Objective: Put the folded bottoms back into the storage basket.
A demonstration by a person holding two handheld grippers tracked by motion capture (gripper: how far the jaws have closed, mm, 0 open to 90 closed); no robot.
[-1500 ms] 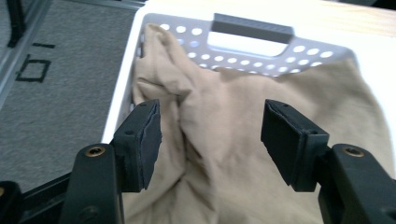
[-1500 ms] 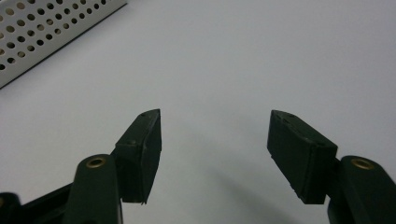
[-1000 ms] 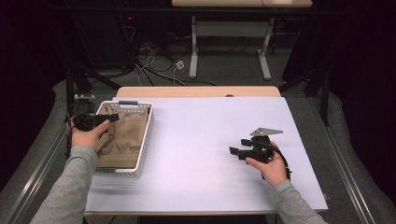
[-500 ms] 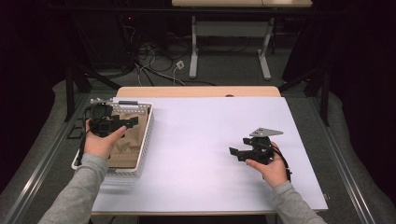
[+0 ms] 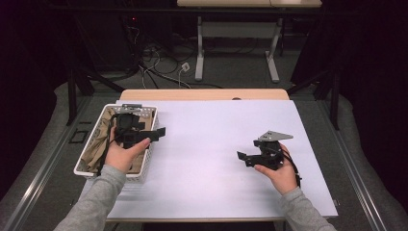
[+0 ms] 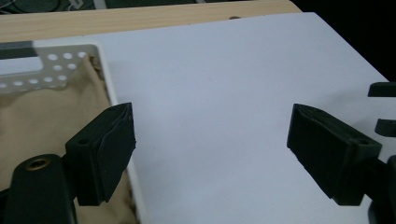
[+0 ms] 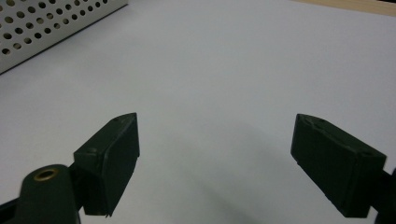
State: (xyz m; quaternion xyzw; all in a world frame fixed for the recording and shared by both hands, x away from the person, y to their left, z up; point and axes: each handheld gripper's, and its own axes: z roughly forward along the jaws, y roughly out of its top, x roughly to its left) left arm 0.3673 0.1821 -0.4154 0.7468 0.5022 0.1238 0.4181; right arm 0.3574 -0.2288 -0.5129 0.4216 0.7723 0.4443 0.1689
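Note:
A white perforated basket [image 5: 87,147] stands at the table's left with a tan cloth [image 5: 98,144] lying in it. My left gripper [image 5: 155,134] hovers over the basket's right rim and points right across the white sheet. In the left gripper view the rim [image 6: 105,70] and cloth [image 6: 46,112] lie under the left jaw; the gripper [image 6: 210,135] is open and its jaws have just been opening, nothing between them. My right gripper [image 5: 243,159] rests low at the right, pointing left. It [image 7: 215,140] is open too, jaws just opened wider, only white sheet between them.
The white sheet [image 5: 216,125] covers most of the table; a wooden strip [image 5: 202,94] shows along the far edge. The basket wall [image 7: 46,23] appears far off in the right gripper view. Cables and desk legs [image 5: 199,53] lie on the floor beyond.
My left hand has carried its gripper rightward from the basket's far left corner to over its right rim. The right hand has stayed put.

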